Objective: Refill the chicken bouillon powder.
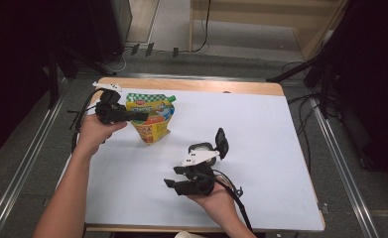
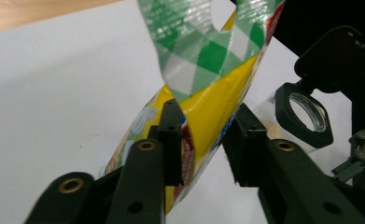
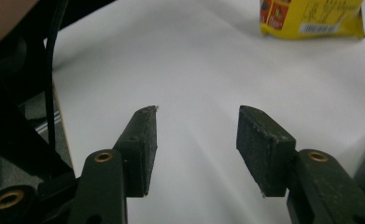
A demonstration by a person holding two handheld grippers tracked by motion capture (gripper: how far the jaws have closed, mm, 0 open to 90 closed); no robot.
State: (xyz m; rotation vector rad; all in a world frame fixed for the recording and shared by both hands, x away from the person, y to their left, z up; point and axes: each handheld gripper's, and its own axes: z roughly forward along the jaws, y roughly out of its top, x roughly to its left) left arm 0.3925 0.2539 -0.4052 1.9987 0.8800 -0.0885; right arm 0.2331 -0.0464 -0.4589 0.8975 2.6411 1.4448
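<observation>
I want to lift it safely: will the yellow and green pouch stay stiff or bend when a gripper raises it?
The pouch is probably floppy: in the left gripper view its thin checked top curls and twists. It looks like glossy film, so it may slip between the left gripper pads. It stands on a folded base, so a side push would likely tip it.

Probably a lab or studio — black curtains (image 1: 13, 59), floor cables (image 1: 300, 106), white-covered table (image 1: 261, 129).
</observation>
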